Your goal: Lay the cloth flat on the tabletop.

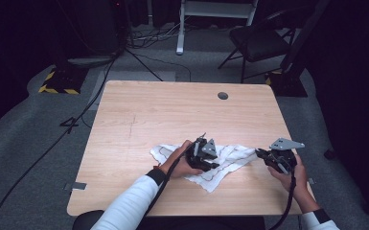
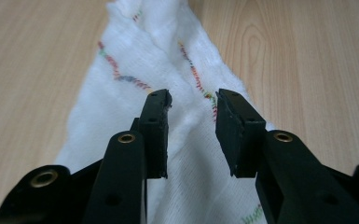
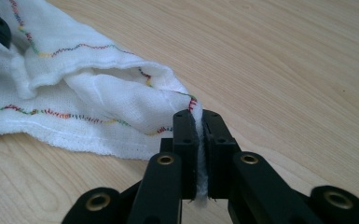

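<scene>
I have a white woven cloth with multicoloured stitched hems (image 1: 220,163) lying rumpled on the pale wooden table (image 1: 172,115), toward the six o'clock edge, between my two hands. My right gripper (image 3: 199,122) is pressed together on the cloth's corner: a thin fold of white fabric stands sandwiched between its black jaws, at the cloth's three o'clock tip, so I judge I am anchoring that corner to keep it from sliding. My left gripper (image 2: 192,100) hovers over the middle of the cloth, jaws spread with bare fabric showing in the gap, holding nothing. Its tips point along a ridge of fabric running toward twelve o'clock in its own view. I take it I am lining up a second grip, perhaps to fold or stretch the cloth flat.
</scene>
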`<state>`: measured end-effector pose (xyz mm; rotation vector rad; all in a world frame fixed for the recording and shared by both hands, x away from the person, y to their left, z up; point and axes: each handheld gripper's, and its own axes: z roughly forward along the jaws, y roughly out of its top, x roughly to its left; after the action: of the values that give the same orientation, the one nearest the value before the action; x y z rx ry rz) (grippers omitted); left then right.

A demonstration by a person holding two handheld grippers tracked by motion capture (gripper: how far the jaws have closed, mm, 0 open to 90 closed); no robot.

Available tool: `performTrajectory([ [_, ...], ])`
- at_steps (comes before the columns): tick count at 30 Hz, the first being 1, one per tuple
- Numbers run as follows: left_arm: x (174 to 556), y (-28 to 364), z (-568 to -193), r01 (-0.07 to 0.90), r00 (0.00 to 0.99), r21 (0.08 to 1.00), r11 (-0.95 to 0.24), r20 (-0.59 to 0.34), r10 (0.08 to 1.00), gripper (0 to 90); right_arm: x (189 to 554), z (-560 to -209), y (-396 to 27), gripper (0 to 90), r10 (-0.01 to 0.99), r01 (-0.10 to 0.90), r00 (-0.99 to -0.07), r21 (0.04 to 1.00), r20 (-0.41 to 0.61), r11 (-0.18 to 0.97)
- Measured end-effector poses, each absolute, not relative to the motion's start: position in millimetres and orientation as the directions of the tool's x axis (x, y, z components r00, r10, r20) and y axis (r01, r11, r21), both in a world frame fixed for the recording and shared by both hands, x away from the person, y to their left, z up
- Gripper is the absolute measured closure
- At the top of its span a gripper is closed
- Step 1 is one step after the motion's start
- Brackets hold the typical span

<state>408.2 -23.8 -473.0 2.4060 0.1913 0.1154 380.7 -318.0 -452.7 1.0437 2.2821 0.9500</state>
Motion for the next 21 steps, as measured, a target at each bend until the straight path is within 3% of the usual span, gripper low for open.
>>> performTrajectory([
  [3, 411.7, -32.4, -481.4, 0.132, 0.980, 0.642, -0.755, 0.031, 0.198, 58.0, 381.1, -454.4, -318.1, 85.8, 0.785, 0.475, -0.608, 0.739, -0.116, 0.477],
  [5, 414.7, -34.1, -483.6, 0.151, 0.976, 0.644, -0.750, 0.021, 0.215, 60.2, 381.6, -455.0, -318.3, 85.8, 0.786, 0.477, -0.608, 0.739, -0.114, 0.476],
  [9, 417.9, -33.0, -482.9, 0.139, 0.975, 0.661, -0.738, 0.039, 0.219, 85.2, 381.4, -455.2, -318.1, 85.7, 0.785, 0.475, -0.607, 0.737, -0.121, 0.481],
  [10, 417.7, -32.5, -481.8, 0.133, 0.975, 0.664, -0.735, 0.047, 0.219, 87.8, 381.2, -455.0, -318.1, 85.7, 0.787, 0.476, -0.604, 0.737, -0.121, 0.479],
  [16, 417.3, -24.7, -469.3, 0.105, 0.975, 0.692, -0.715, 0.069, 0.209, 89.5, 380.5, -453.5, -319.4, 85.8, 0.791, 0.468, -0.599, 0.744, -0.129, 0.476],
  [21, 420.9, -1.3, -439.6, 0.114, 0.961, 0.767, -0.631, 0.076, 0.266, 89.6, 378.2, -445.4, -321.8, 85.8, 0.795, 0.444, -0.590, 0.765, -0.142, 0.466],
])
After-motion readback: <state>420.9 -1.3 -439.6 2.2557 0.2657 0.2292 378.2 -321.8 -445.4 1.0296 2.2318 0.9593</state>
